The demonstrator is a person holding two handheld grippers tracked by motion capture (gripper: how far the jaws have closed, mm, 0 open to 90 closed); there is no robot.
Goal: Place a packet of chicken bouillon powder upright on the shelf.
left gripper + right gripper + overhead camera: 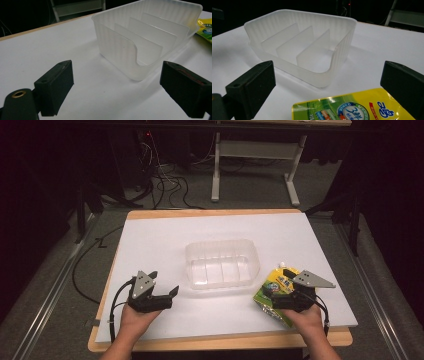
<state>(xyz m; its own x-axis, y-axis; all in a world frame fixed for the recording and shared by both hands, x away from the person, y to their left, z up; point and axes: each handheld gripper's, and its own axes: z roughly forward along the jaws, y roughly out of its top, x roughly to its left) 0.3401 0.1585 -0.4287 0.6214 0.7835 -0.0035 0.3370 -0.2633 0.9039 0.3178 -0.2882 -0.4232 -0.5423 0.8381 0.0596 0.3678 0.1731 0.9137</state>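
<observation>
Right tongs [327, 87] apart above yellow pouch [352, 107]; left tongs [117, 87] apart, facing clear bin [150, 32].

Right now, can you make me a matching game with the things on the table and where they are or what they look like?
Things:
1. clear plastic bin
2. yellow-green pouch
3. left gripper
4. white table top

Descriptions:
A. lying flat under the right gripper
B. open over bare table, holding nothing
C. has three dividers inside
D. everything else sits on it

Pairs: 1-C, 2-A, 3-B, 4-D
</observation>
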